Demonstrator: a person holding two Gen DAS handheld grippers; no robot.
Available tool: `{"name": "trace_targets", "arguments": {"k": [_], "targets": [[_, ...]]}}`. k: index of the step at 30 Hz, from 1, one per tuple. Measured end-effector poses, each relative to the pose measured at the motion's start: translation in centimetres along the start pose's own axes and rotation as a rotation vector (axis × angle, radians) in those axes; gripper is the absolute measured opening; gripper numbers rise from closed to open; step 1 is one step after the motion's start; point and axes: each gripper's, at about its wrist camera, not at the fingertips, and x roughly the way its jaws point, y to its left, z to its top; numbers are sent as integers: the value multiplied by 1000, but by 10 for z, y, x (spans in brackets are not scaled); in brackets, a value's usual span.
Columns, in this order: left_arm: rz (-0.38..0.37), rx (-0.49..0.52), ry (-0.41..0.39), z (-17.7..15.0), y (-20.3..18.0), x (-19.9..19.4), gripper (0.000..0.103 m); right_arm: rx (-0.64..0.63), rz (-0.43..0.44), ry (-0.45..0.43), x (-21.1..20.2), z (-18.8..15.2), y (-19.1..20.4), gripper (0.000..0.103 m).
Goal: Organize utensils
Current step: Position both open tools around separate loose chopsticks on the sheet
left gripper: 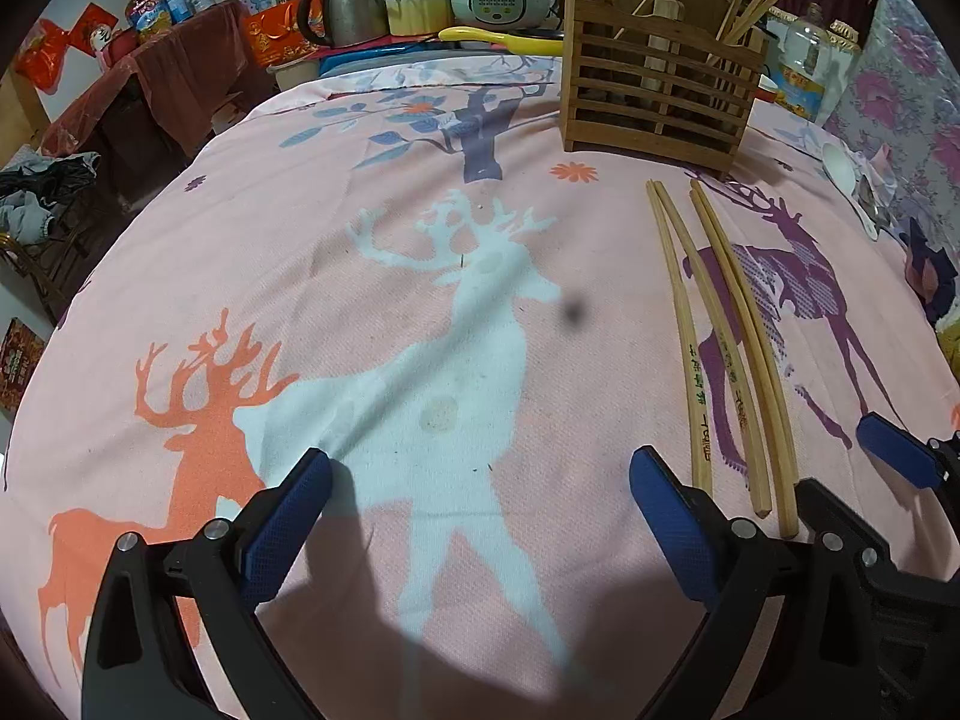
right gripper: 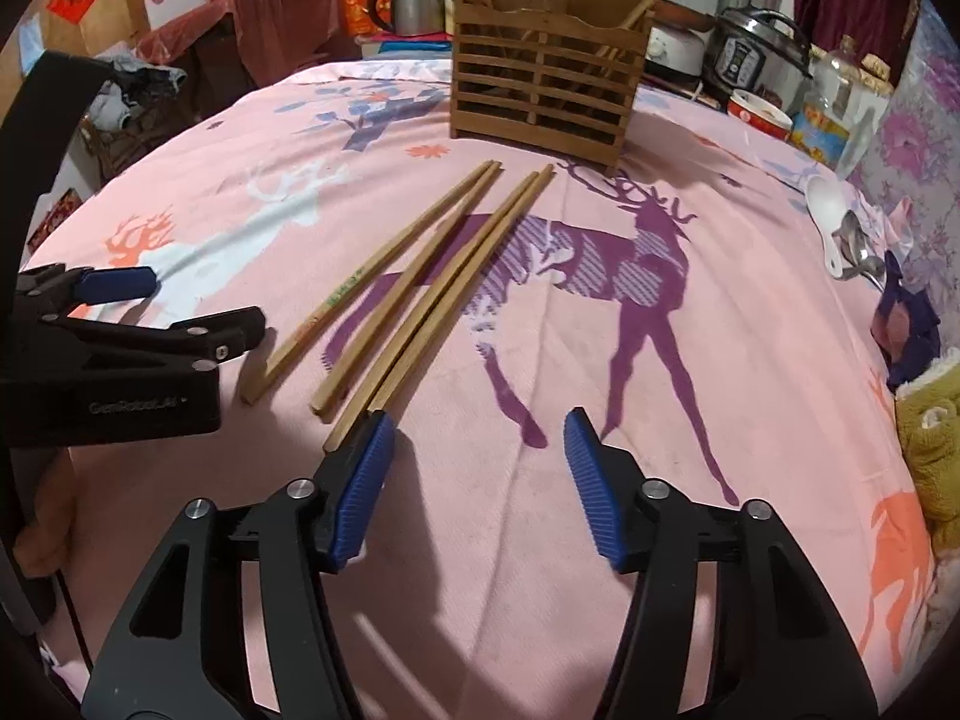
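Both my claws gape empty: left claw point(left gripper: 480, 480), right claw point(right gripper: 480, 450). Four chopsticks point(right gripper: 414, 294) lie mid-bench before the wooden holder point(right gripper: 540, 84) at the far edge. I'd shift the right claw left, straddling one pair near its ends, then close squarely

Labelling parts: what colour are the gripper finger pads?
Blue, ribbed pads on black arms; clearest in the right wrist view.
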Motion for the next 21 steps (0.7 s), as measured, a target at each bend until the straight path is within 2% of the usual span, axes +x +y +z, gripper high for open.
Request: {"name": "trace_targets", "arguments": {"k": [2, 5, 11, 13, 14, 17, 19, 21], "targets": [[0, 0, 0, 0, 0, 0, 98, -41, 35, -5, -3, -3, 8, 57], [1, 0, 0, 0, 0, 0, 98, -80, 0, -12, -5, -4, 18, 57], [1, 0, 0, 0, 0, 0, 98, -71, -5, -9, 2, 5, 20, 57], [1, 0, 0, -1, 0, 0, 98, -66, -17, -12, 4, 9, 20, 46], [1, 0, -1, 0, 0, 0, 98, -33, -43, -6, 6, 9, 14, 37], [2, 0, -1, -1, 0, 0, 98, 127, -57, 8, 6, 5, -21, 36], [2, 0, -1, -1, -1, -1, 98, 238, -30, 5, 2, -4, -52, 38], [2, 0, -1, -1, -1, -1, 98, 285, 10, -7, -4, -14, -69, 39]]}}
